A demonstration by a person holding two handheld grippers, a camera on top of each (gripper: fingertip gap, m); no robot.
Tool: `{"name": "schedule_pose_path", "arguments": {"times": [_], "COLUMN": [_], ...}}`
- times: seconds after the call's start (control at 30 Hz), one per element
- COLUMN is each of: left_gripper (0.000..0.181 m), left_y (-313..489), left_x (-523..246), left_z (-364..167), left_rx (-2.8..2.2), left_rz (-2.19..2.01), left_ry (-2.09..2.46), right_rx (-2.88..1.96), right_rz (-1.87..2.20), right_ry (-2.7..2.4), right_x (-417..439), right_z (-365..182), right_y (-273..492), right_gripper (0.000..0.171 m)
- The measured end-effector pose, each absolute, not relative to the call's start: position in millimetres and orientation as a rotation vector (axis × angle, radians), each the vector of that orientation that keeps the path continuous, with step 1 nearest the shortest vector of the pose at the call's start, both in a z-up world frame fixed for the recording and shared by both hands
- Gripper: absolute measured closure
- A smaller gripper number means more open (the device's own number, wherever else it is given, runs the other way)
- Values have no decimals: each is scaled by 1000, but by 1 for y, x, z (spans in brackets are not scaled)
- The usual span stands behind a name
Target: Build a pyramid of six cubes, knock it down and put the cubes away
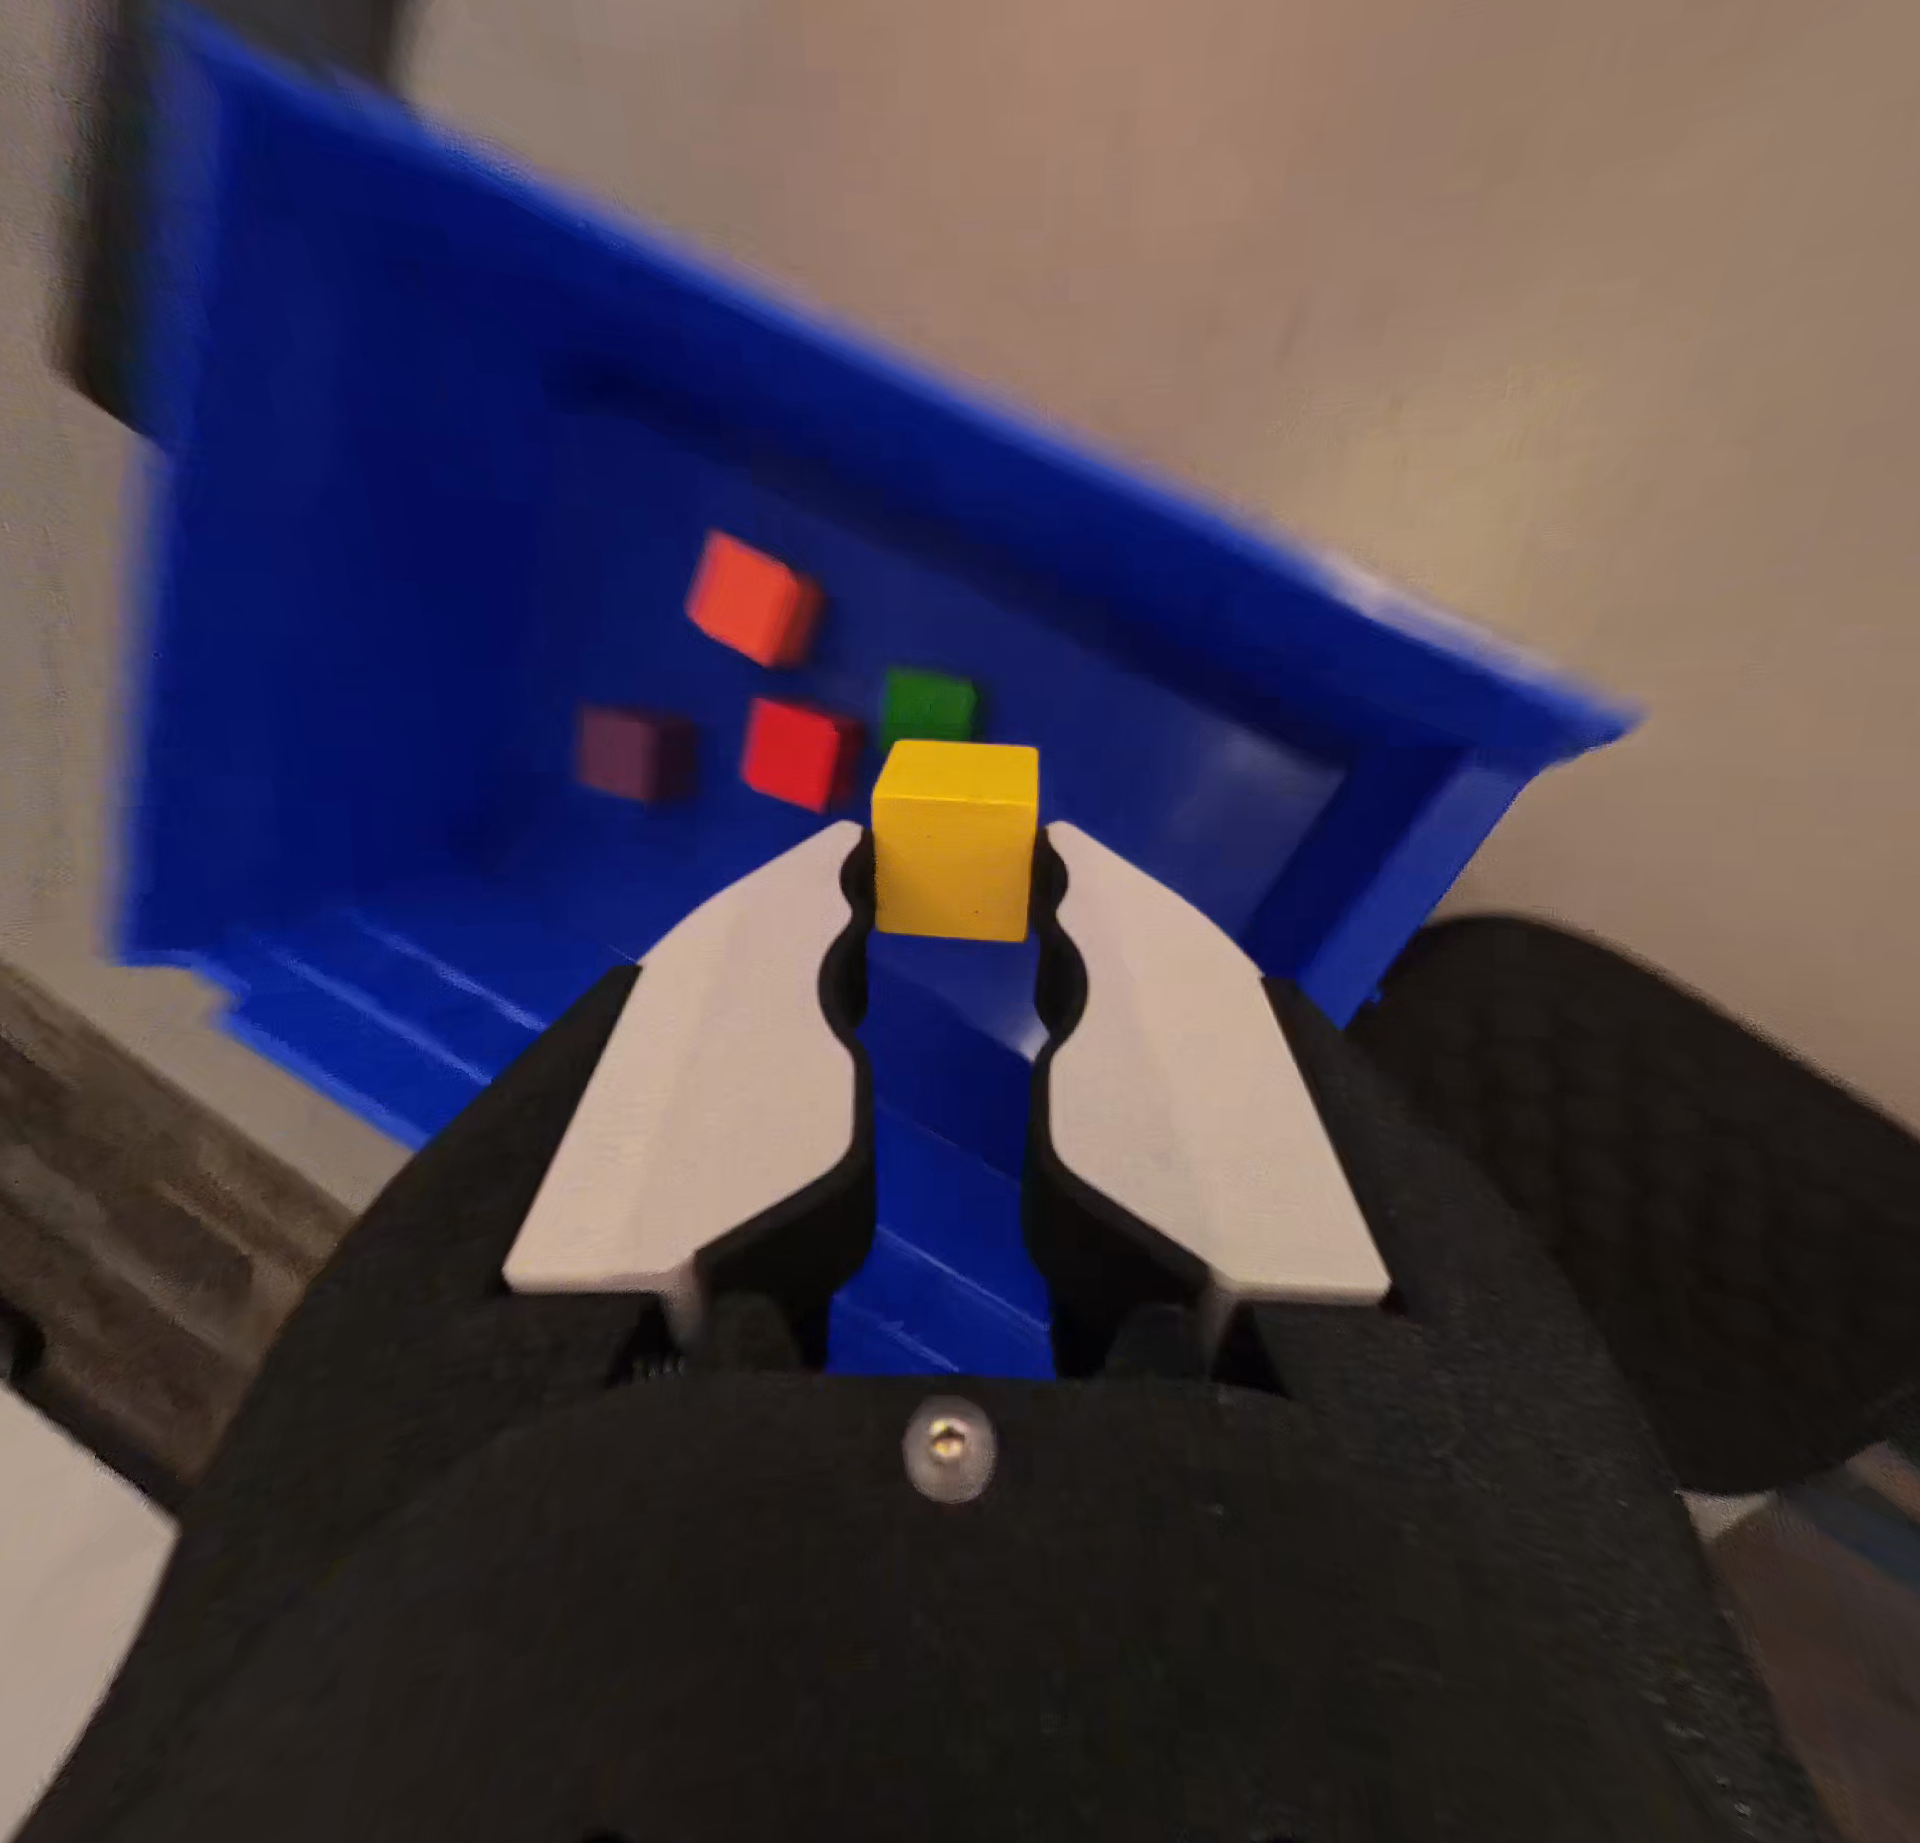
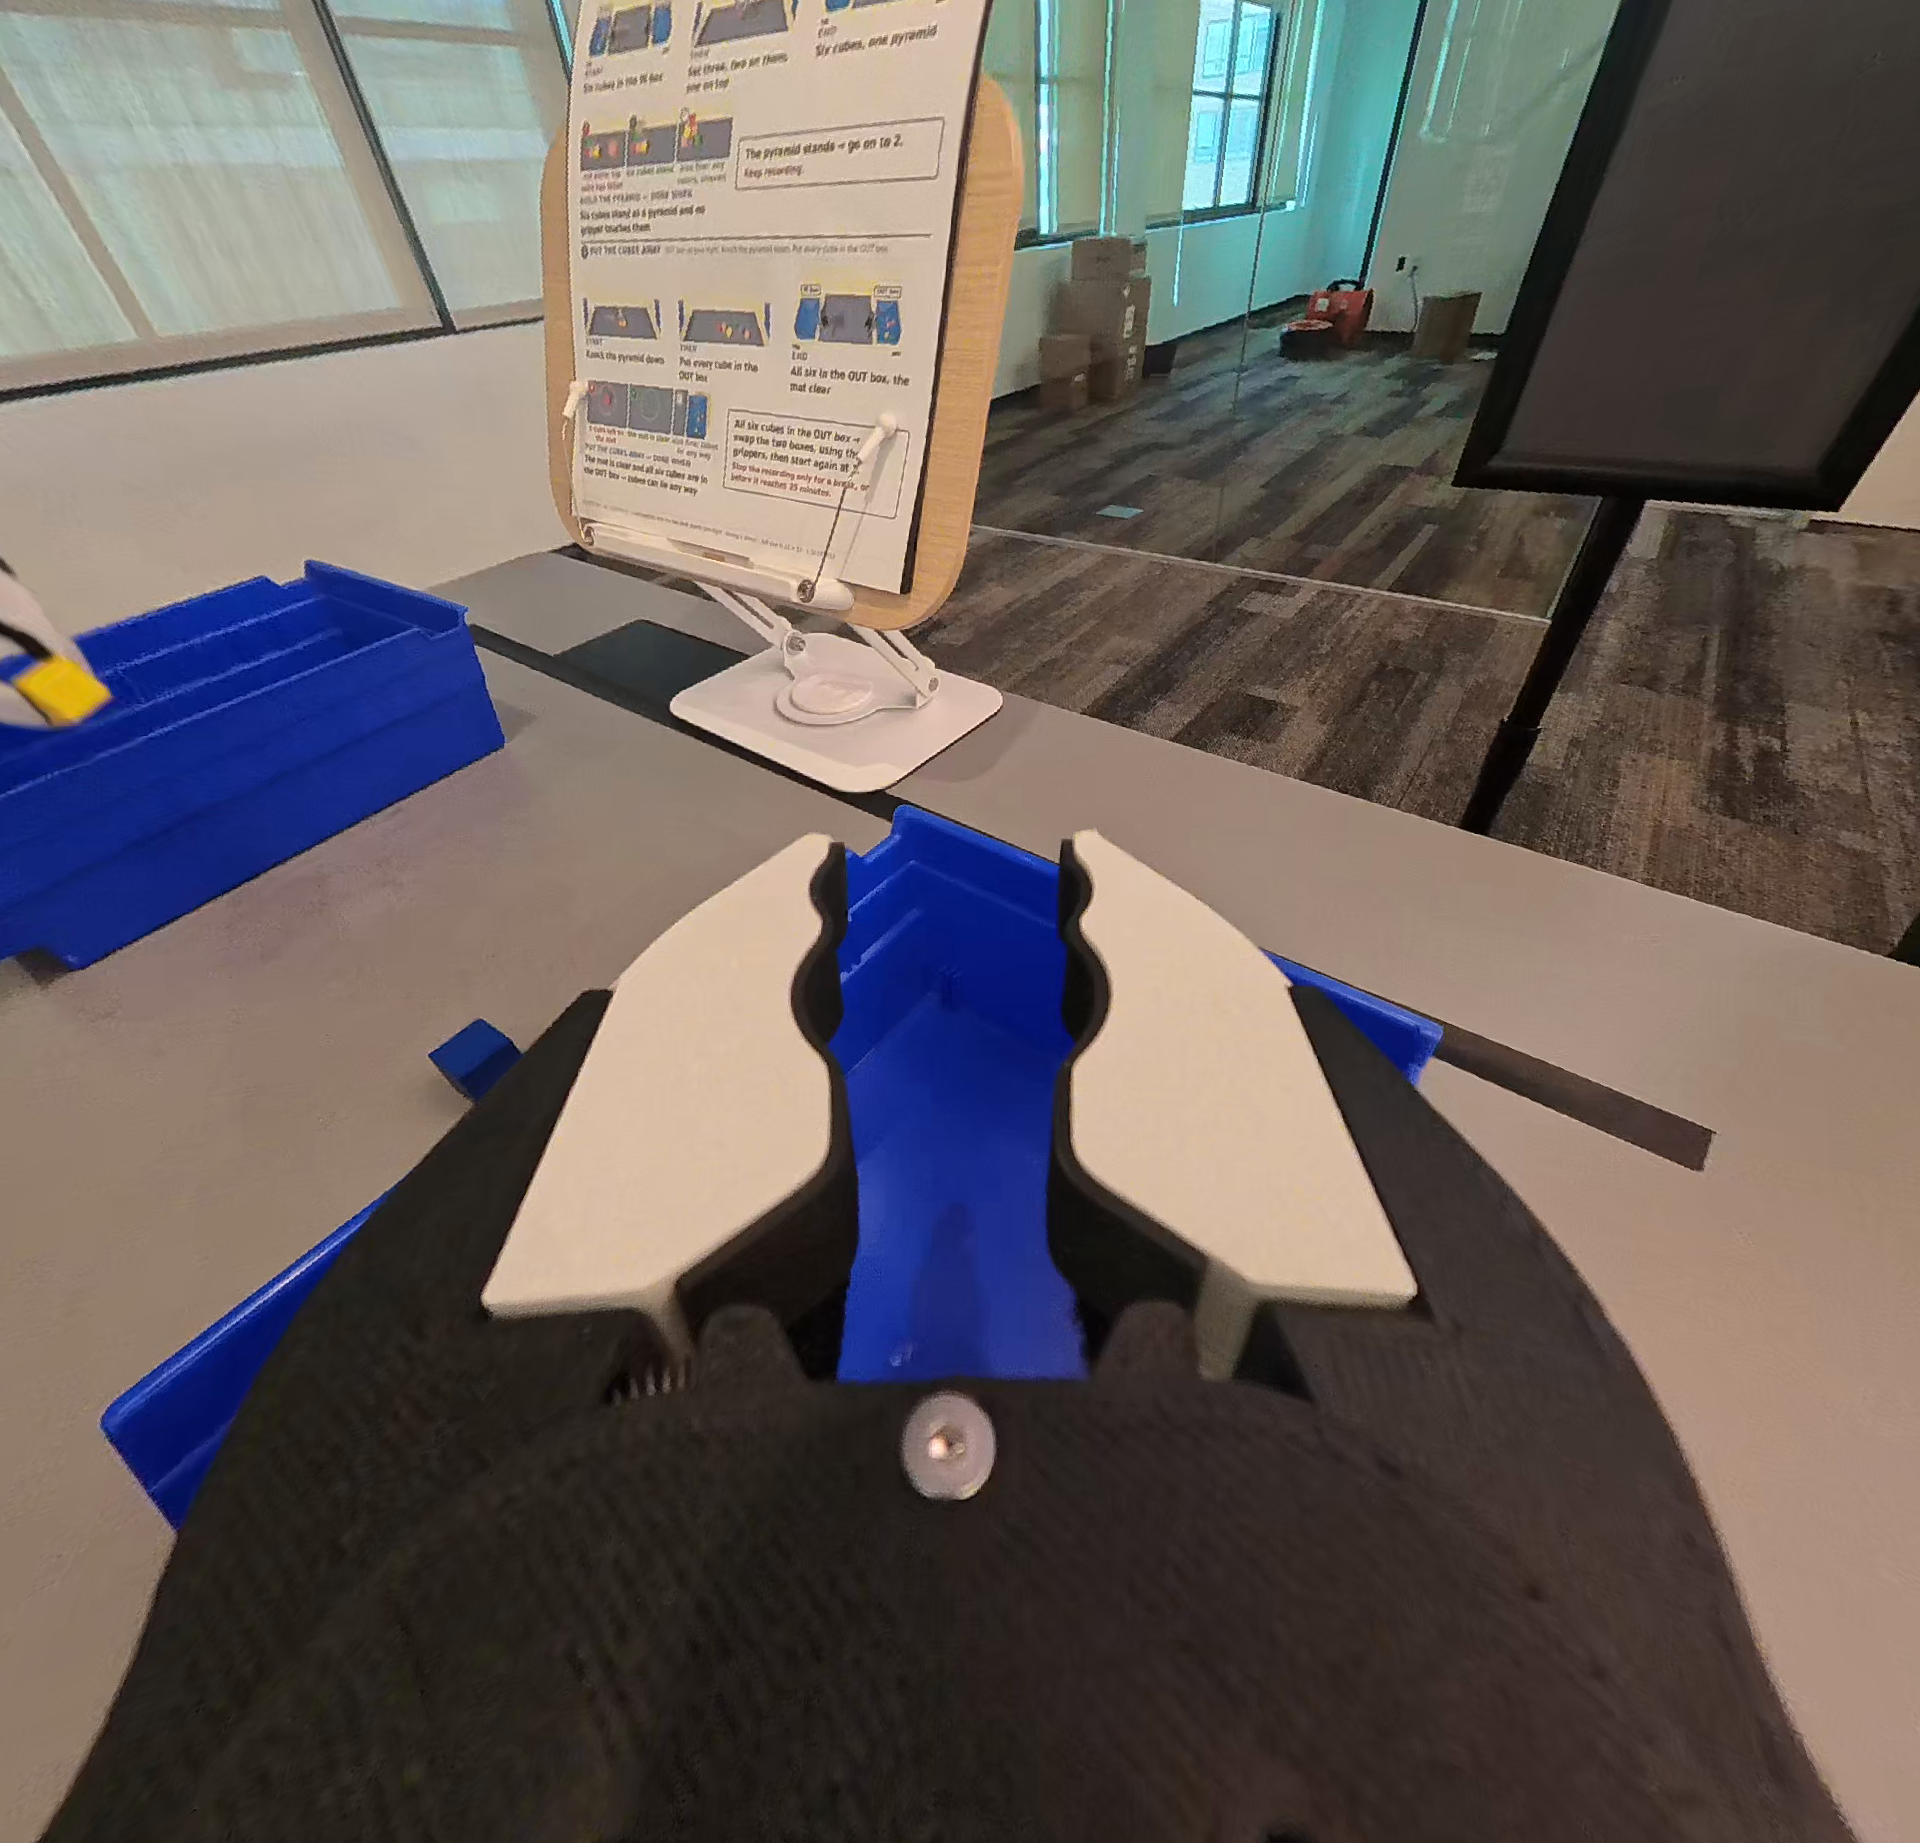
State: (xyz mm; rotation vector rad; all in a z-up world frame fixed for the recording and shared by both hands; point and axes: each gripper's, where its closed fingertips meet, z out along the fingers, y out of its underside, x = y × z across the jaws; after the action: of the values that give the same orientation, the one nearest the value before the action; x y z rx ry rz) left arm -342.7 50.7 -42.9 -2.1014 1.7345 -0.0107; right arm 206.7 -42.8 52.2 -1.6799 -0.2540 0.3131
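the left gripper (image 1: 954, 837) is clamped on a yellow cube (image 1: 956, 837), its two pale fingers (image 1: 727, 1045) pressing the cube's sides at the tips, and it hangs above a blue bin (image 1: 343, 505) that serves here as the landmark. on the floor of that bin lie four more cubes, all blurred: an orange cube (image 1: 753, 598) farthest in, a purple cube (image 1: 634, 752) to the left, a red cube (image 1: 800, 752) just beyond the yellow one, and a green cube (image 1: 928, 707) beside the red. none of them touch each other. the right gripper (image 2: 951, 858) has its fingers apart with nothing between them, poised over a second blue bin (image 2: 945, 1118) well to the right of the first on the grey table (image 2: 1558, 910). a small blue cube (image 2: 476, 1055) sits on the table just beside this second bin. behind, between the two bins, stands an instruction sheet on a stand (image 2: 769, 266).
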Motion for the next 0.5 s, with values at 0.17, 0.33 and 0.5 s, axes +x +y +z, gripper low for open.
{"name": "schedule_pose_path", "arguments": {"times": [0.17,0.33,0.5], "left_gripper": [153,153,153], "left_y": [17,-8,-19], "left_x": [-245,-155,-109], "left_z": [56,12,-78], "left_rx": [-1718,-1570,-1639], "left_rz": [-194,-97,-116], "left_ry": [1779,2040,2246], "right_rx": [-1653,-1673,-1682], "right_rz": [332,331,343], "right_ry": [-226,-232,-245], "right_x": [212,213,210], "right_z": [56,52,50], "right_y": [-45,-47,-47], "right_gripper": [132,132,132]}}
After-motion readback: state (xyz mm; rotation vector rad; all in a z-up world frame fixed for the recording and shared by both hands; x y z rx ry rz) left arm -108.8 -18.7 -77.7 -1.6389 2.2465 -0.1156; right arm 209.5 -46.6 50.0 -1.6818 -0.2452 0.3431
